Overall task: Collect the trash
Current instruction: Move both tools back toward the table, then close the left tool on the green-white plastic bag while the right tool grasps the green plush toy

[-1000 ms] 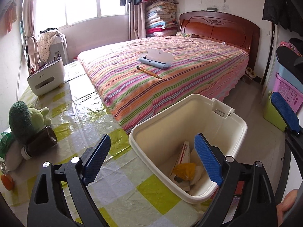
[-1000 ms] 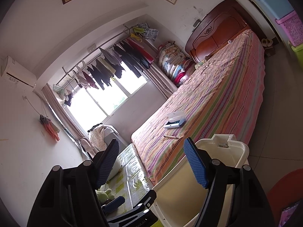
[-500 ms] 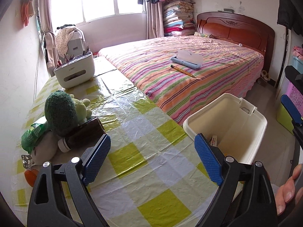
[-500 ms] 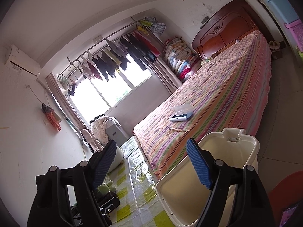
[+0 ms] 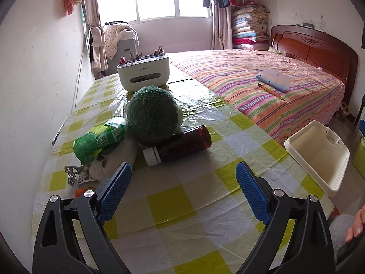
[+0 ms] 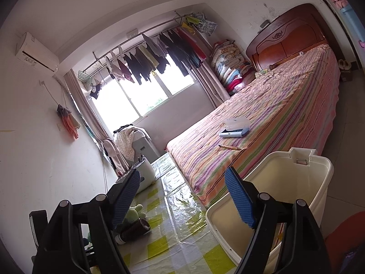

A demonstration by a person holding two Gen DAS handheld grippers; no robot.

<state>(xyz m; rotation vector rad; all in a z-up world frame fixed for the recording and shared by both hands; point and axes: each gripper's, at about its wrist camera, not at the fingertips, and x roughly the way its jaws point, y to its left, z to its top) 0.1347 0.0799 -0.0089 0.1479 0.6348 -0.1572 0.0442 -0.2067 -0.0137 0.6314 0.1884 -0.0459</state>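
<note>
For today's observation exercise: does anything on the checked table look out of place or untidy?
Yes. A brown bottle lies on its side against a green plush toy, with a crumpled green packet and a foil scrap beside them.

A green plush toy (image 5: 152, 114) sits on the yellow-checked tablecloth (image 5: 171, 203), just in front of a white desk organiser (image 5: 143, 75) holding pens. On the striped bed (image 5: 273, 84) lie a blue case (image 5: 272, 82) and a pencil (image 5: 271, 92) — near each other. Clothes (image 6: 159, 52) hang above the window.
</note>
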